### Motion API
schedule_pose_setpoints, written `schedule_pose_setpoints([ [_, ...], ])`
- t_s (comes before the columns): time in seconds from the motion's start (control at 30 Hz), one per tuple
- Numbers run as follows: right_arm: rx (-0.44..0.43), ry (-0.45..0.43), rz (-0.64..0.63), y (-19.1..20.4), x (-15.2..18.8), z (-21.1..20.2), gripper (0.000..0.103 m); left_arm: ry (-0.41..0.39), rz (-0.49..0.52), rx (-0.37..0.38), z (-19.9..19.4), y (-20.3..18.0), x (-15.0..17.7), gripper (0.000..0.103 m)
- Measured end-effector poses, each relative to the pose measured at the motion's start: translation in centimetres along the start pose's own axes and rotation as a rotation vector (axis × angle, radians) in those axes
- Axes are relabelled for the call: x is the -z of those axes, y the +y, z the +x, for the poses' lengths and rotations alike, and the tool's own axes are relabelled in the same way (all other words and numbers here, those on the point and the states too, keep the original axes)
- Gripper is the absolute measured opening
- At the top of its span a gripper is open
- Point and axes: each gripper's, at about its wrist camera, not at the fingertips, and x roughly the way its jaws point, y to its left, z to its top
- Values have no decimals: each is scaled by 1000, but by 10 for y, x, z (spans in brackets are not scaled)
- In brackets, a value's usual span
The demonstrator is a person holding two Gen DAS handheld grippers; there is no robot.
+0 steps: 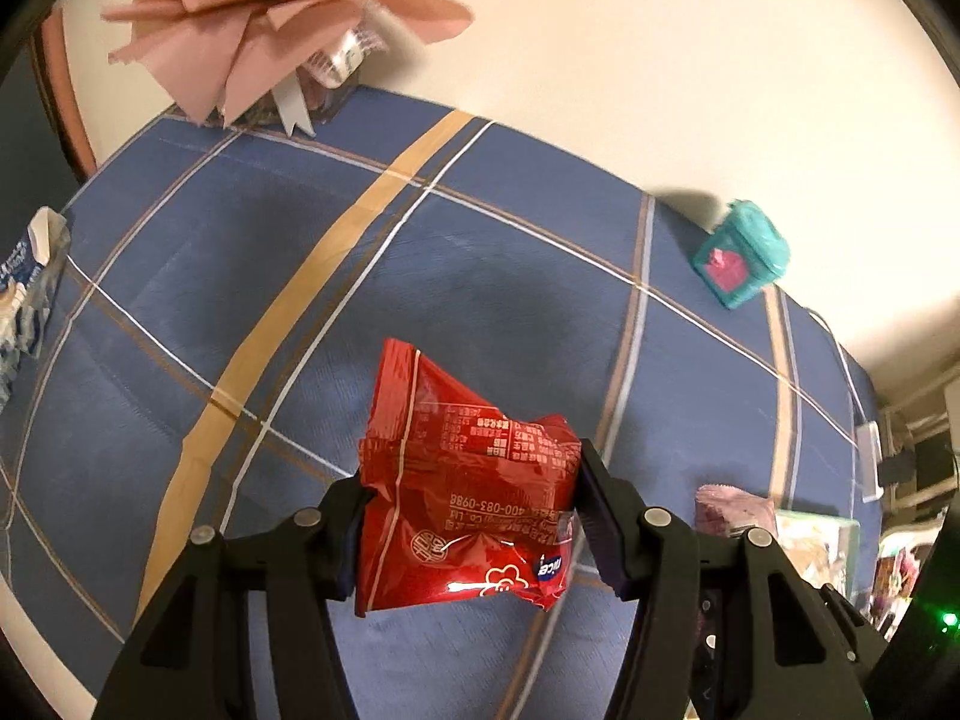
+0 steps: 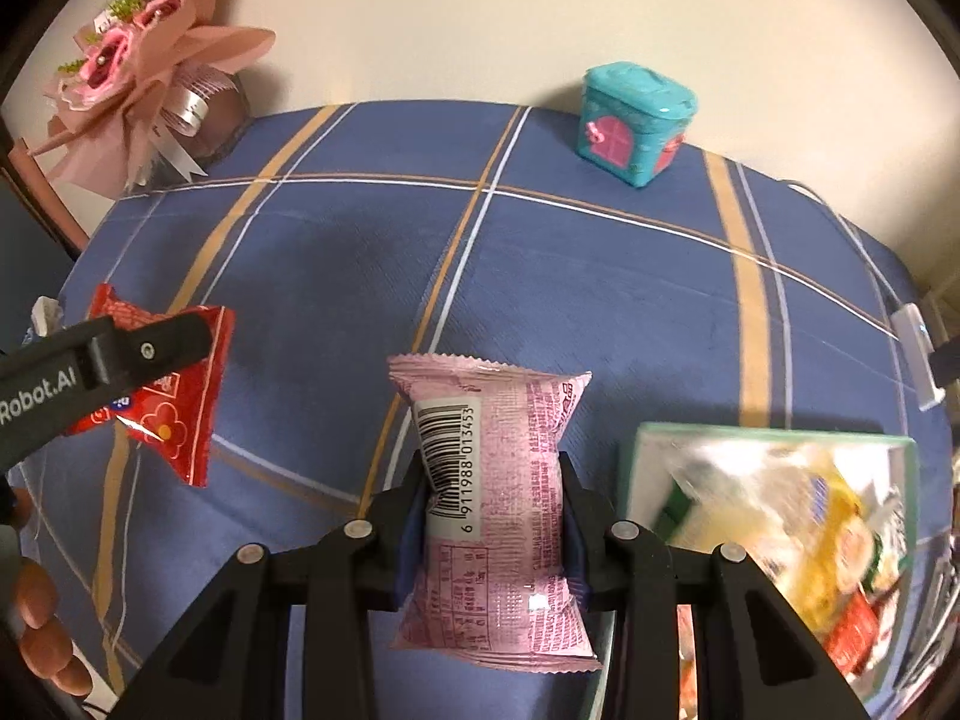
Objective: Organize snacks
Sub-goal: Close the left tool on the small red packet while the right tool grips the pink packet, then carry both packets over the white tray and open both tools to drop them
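My left gripper [image 1: 471,516] is shut on a red snack packet [image 1: 468,480] and holds it above the blue plaid tablecloth [image 1: 480,276]. The same packet [image 2: 180,420] and left gripper [image 2: 144,354] show at the left of the right wrist view. My right gripper [image 2: 495,516] is shut on a pink snack packet [image 2: 504,504] with a barcode, held above the cloth [image 2: 600,300]. The pink packet's edge [image 1: 729,507] shows low right in the left wrist view.
A clear box with a green rim [image 2: 774,438] holds several snacks at the right. A teal toy box [image 2: 636,120] stands at the back by the wall. A pink paper bouquet [image 2: 138,66] stands back left. A blue-white carton [image 1: 27,288] lies at the left edge.
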Motion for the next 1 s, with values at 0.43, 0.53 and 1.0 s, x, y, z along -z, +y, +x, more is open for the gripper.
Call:
schedule_pose_setpoints([
  [0.43,8,-41,87,-35,49,-62,40,-68,114,38,-57,-40,43,60],
  [0.53,22,-42,95,-45,65,-70,40,-75,145,58,-65,-56,56,60],
  [1.0,76,-20,301,-155,105,-88,40,-18,376,165,-69,-163,122,61],
])
